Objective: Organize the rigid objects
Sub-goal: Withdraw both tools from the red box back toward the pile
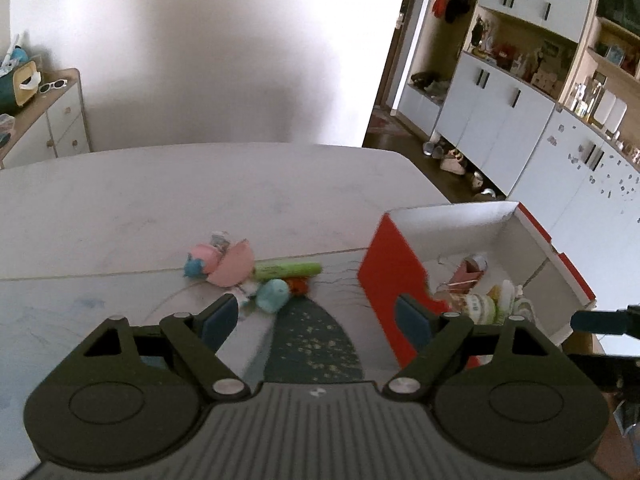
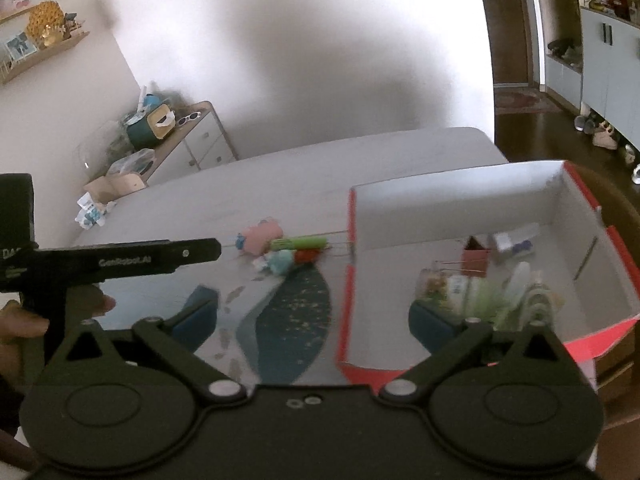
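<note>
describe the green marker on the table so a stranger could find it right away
Start at the red box on the table. Left of it lies a toy pile; the green marker is the only long straight stick there, between the pink shell and the box.

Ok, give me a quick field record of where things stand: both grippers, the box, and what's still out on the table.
left gripper: open, nothing between the pads
right gripper: open, nothing between the pads
red box: open top, white inside, on the table's right side
in box: a cluster of small items near the front, too blurred to name
still on table: pink toy, green marker, teal piece, small orange piece, bunched left of the box
</note>
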`<state>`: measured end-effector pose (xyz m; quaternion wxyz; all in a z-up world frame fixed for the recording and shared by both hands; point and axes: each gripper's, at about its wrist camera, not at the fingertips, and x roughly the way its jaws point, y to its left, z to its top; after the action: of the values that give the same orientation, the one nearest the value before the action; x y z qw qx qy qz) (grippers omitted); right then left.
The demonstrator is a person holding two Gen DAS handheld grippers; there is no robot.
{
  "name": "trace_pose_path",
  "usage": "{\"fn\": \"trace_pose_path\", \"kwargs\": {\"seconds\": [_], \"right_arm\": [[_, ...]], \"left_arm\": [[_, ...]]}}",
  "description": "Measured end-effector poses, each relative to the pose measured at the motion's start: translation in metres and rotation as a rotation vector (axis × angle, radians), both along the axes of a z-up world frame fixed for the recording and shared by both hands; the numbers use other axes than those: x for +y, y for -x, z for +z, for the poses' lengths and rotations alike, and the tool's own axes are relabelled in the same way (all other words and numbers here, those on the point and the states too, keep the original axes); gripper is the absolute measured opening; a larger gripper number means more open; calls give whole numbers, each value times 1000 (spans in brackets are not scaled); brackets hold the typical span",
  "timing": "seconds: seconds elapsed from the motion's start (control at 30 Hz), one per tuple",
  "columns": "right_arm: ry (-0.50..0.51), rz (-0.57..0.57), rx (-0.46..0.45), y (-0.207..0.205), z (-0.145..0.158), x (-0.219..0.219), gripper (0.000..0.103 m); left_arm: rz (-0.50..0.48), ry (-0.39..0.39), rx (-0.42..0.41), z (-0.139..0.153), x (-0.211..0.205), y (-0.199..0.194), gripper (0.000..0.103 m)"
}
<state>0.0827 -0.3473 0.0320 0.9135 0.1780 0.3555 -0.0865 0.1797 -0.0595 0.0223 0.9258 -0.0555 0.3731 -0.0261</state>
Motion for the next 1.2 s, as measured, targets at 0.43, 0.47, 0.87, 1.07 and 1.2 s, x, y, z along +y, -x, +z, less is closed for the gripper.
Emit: {"fn": "trace_pose_path", "kwargs": {"seconds": [0.43,0.47,0.87,1.07,1.2], "right_arm": [[45,57,37,-58,-14,59,102],[50,61,42,-63,-16,62,102],[114,51,103,-120,-49,72,93],[136,41,136,-148,-68,67,83],[149,37,162,-161,-78,62,79]], "left_arm": [[10,20,7,-18,73,-20,86],[17,16,6,-19,80,-24,86],[71,-31,67,-53,125,-78,86],[46,-39,76,-75,130,-101,86],[30,-35,95,-90,130,-114,86]]}}
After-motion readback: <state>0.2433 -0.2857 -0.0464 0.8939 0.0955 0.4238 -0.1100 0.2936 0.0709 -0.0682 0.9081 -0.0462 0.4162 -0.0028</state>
